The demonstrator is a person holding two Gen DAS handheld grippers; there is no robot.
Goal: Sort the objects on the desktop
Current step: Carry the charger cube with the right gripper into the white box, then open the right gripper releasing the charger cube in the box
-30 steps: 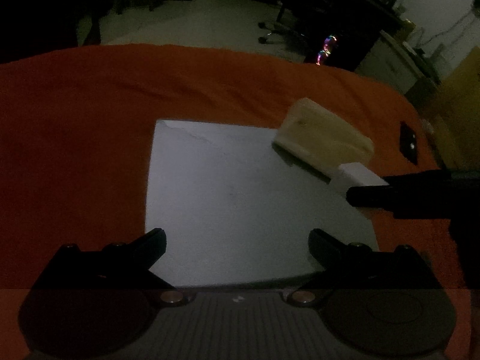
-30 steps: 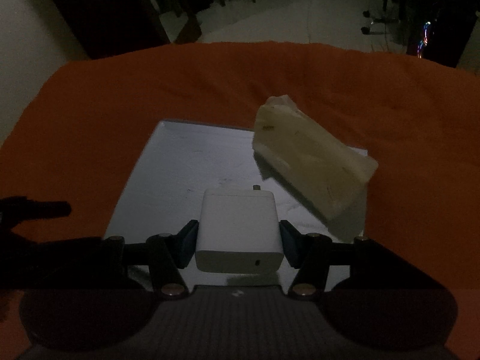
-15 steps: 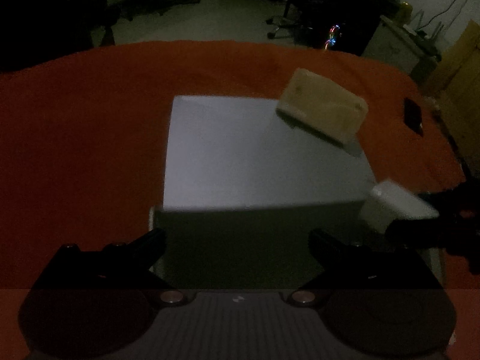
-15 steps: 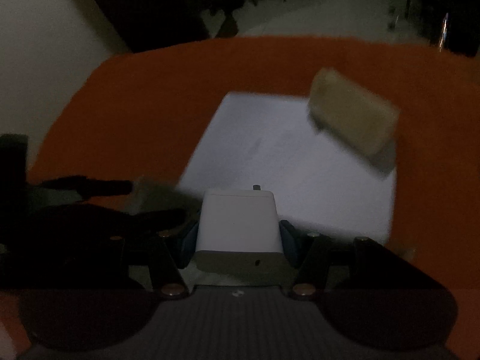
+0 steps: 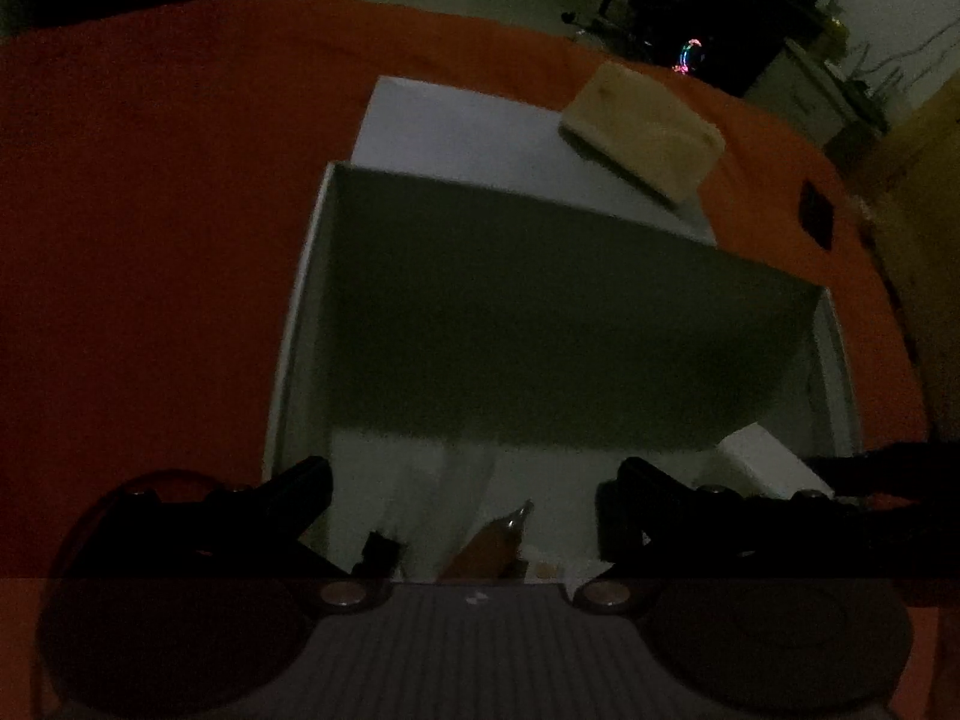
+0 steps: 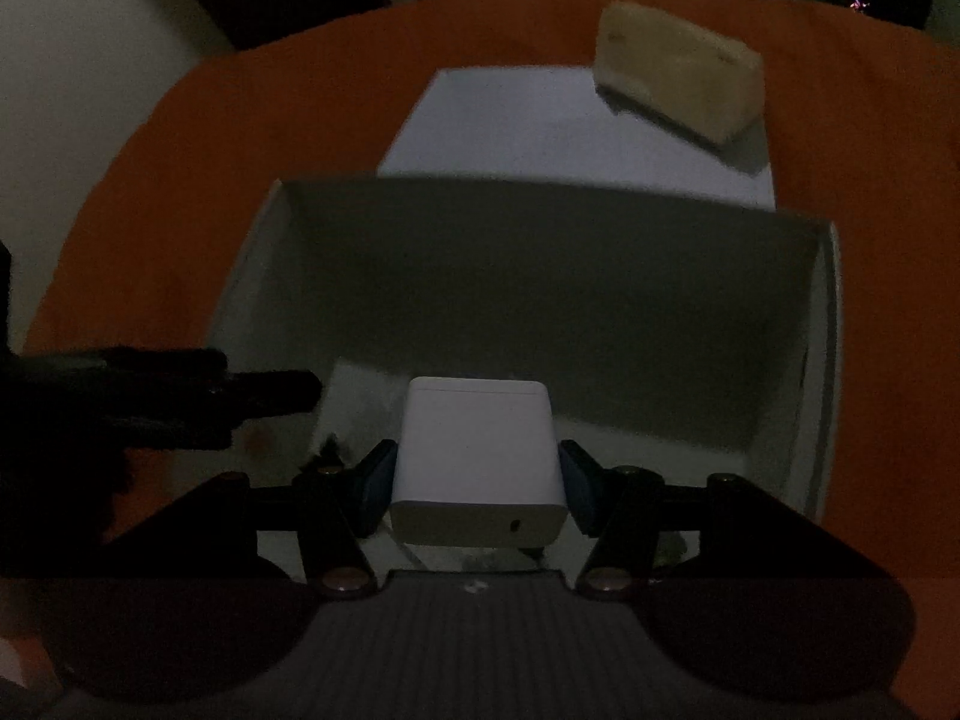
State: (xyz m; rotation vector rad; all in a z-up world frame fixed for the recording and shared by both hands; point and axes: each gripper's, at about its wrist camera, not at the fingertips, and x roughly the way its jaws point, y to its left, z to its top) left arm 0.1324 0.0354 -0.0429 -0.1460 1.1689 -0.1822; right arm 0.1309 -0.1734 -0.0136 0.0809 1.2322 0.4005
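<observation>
Charger (image 6: 480,450) pinched in your right gripper (image 6: 477,480) over the box (image 6: 828,360); left gripper (image 5: 465,495) spread, probably empty. Release toward 12 o'clock.

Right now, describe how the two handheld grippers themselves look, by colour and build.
Both are black, two-fingered tools on a grey ribbed body with a small white mark and brass-coloured round screws at the finger bases. The right gripper has blue pads on its fingertips. The left gripper has dark, pointed fingers; its pad colour is lost in the dim light. No cables or sleeves show.
</observation>
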